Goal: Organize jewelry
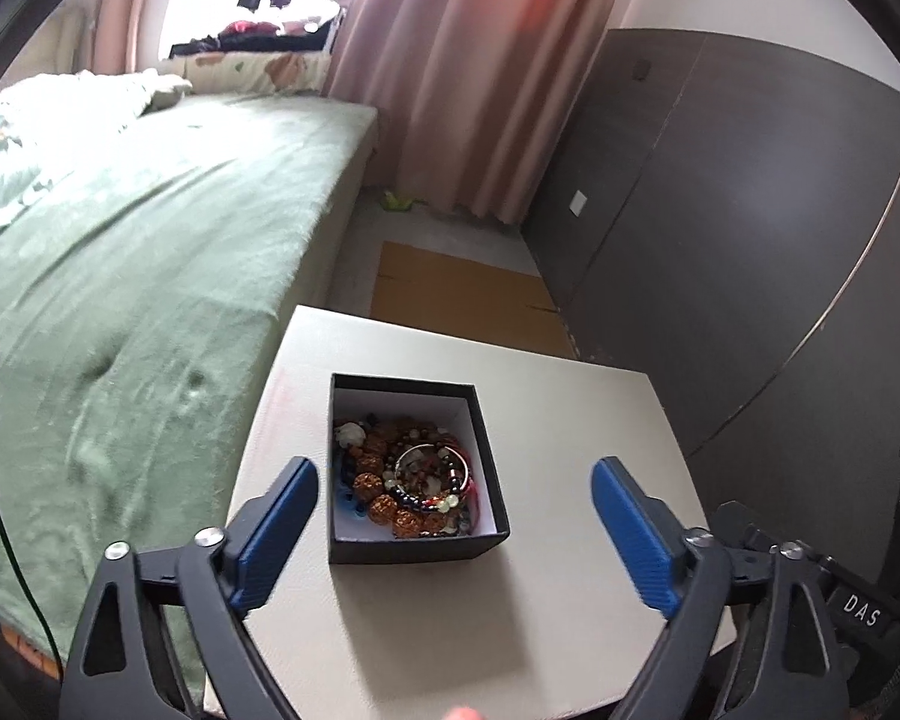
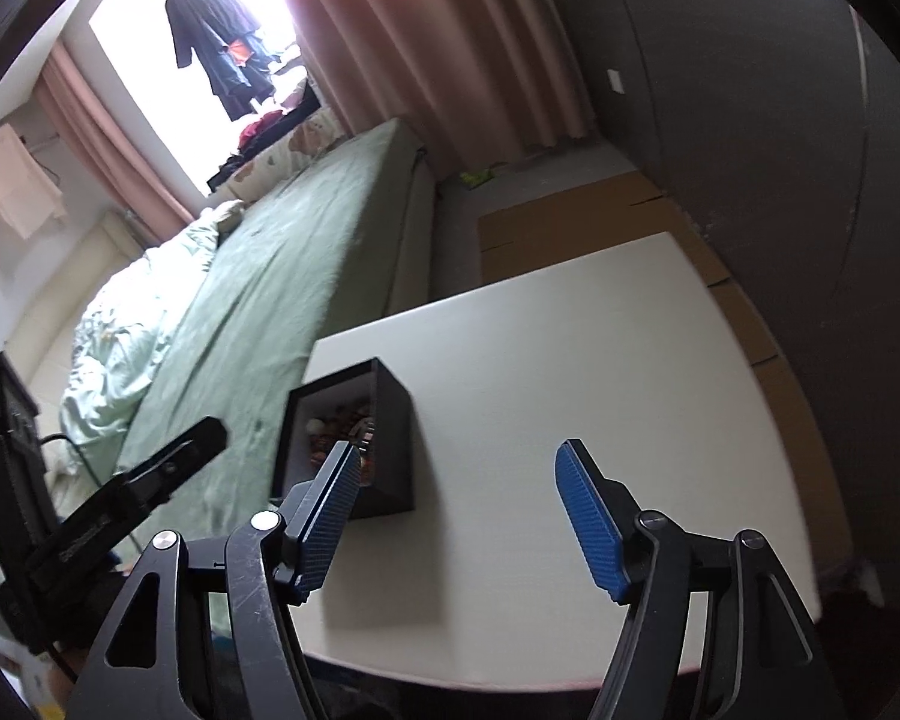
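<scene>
"DAS" on right claw (image 1: 862, 610)

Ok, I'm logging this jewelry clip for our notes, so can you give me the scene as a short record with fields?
setting: bedroom, white table beside a green bed
container: open black box on the table, no lid in view
contents: tangled bead bracelets and a silver bangle
left gripper: open, empty, fingers either side of the box front
right gripper: open, empty, over bare table to the right of the box
loose jewelry outside box: none seen
</scene>
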Tool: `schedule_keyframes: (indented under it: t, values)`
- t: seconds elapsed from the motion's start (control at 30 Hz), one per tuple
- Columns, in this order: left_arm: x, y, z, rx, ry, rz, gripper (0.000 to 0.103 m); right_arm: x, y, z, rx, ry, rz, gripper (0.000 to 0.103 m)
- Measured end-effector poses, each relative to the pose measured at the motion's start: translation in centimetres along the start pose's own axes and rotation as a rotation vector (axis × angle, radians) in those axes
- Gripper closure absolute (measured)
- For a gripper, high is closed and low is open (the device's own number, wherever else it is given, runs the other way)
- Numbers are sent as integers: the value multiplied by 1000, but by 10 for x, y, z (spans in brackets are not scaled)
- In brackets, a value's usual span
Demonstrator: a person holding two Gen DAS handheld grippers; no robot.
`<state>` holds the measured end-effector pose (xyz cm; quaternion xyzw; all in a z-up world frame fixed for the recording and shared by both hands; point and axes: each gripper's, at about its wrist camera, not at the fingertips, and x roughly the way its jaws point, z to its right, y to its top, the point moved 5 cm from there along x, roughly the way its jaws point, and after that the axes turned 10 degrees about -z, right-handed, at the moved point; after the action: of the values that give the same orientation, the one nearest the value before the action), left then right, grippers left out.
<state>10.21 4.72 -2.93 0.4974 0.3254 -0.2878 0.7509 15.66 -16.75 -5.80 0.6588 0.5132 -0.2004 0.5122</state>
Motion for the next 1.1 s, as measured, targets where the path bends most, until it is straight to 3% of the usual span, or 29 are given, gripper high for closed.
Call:
schedule_keyframes:
  t: [0.07, 0.13, 0.33, 0.6, 0.83, 1.1]
  values:
    - [-3, -3, 3, 15, 11, 10, 5, -4, -3, 4, -7, -17, -5, 29]
    - [-6, -6, 7, 34, 17, 16, 4, -8, -6, 9, -6, -33, -7, 10]
    - [-14, -16, 20, 103, 0, 42, 1, -27, -14, 19, -8, -71, 15, 0]
    - [-26, -29, 43, 199, -16, 70, 1, -46, -28, 27, -35, -120, 35, 0]
    - [-36, -36, 52, 252, -3, 92, 1, -54, -36, 20, -63, -93, 41, 0]
    - [-44, -35, 47, 237, -5, 114, 1, -58, -41, 12, -80, -90, 58, 0]
